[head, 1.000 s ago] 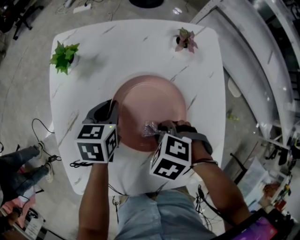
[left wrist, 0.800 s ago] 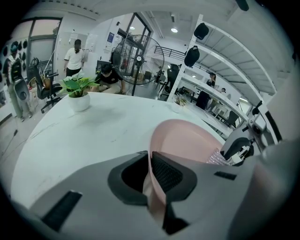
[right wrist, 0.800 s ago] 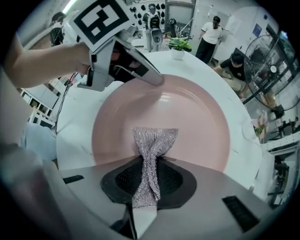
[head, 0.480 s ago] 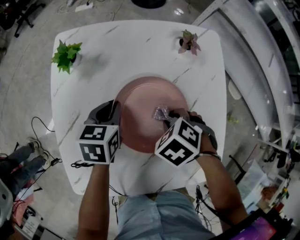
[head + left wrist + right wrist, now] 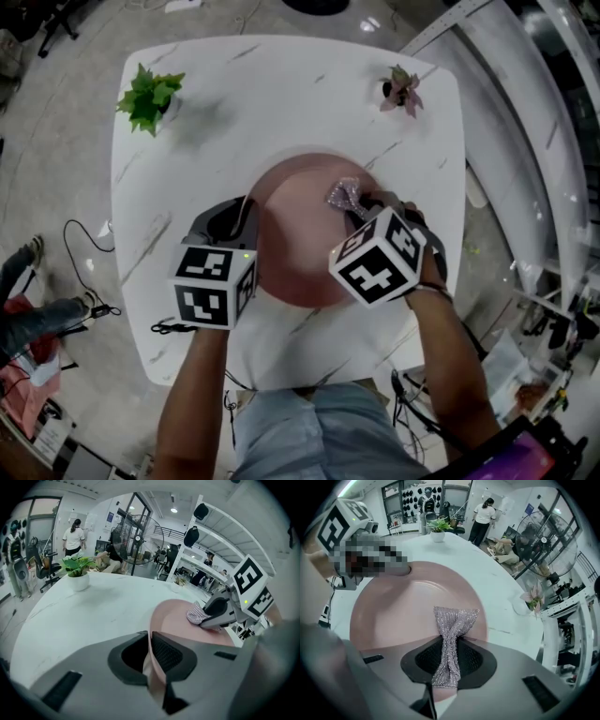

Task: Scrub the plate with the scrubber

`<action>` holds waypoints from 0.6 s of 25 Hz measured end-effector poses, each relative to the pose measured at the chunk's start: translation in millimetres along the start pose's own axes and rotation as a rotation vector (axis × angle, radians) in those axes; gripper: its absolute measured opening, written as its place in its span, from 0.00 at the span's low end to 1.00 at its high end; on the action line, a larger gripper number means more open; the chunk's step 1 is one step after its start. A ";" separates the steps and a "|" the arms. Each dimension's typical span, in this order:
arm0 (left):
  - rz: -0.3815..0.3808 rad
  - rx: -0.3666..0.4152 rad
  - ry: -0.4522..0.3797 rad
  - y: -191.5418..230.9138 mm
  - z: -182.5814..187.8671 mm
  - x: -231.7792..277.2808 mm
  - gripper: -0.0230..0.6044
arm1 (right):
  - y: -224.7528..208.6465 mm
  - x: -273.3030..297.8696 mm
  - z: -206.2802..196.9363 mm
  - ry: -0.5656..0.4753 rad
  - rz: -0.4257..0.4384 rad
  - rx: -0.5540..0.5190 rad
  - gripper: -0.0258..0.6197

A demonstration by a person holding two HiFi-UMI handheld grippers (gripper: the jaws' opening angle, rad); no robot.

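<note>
1. Pink plate (image 5: 300,253) sat on the white marble-look surface (image 5: 281,103), toward the person's side.
2. Left tongs (image 5: 150,654) were pinched on the plate's left rim, w/ the rim running btwn the two pads.
3. Right tongs (image 5: 449,660) were clamped on the scrubber (image 5: 453,620), a silvery mesh strip squeezed at its middle, free end fanned out ahead.
4. Scrubber's free end lay against the plate, at its far-right part in the head view.
5. Green plant (image 5: 150,97) stood at the far-left corner, pink plant (image 5: 401,89) at far-right; both well apart from the plate.
</note>
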State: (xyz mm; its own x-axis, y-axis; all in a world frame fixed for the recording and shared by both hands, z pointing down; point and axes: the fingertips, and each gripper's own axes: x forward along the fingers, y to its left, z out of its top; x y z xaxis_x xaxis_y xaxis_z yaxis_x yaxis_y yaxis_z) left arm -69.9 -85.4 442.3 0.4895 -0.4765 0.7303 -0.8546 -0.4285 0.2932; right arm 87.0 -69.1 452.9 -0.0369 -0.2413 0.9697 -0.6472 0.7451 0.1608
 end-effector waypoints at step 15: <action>0.006 -0.021 -0.029 2.2 2.6 1.4 0.08 | -3.9 8.1 51.5 -0.051 -0.075 -0.138 0.18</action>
State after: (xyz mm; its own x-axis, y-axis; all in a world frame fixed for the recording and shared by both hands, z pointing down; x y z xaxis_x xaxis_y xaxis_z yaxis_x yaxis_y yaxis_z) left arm -70.7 -89.0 442.4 0.4886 -0.5016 0.7139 -0.8610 -0.4096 0.3015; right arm 50.1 -106.0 450.7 -0.0336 -0.3284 0.9439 -0.5388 0.8014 0.2596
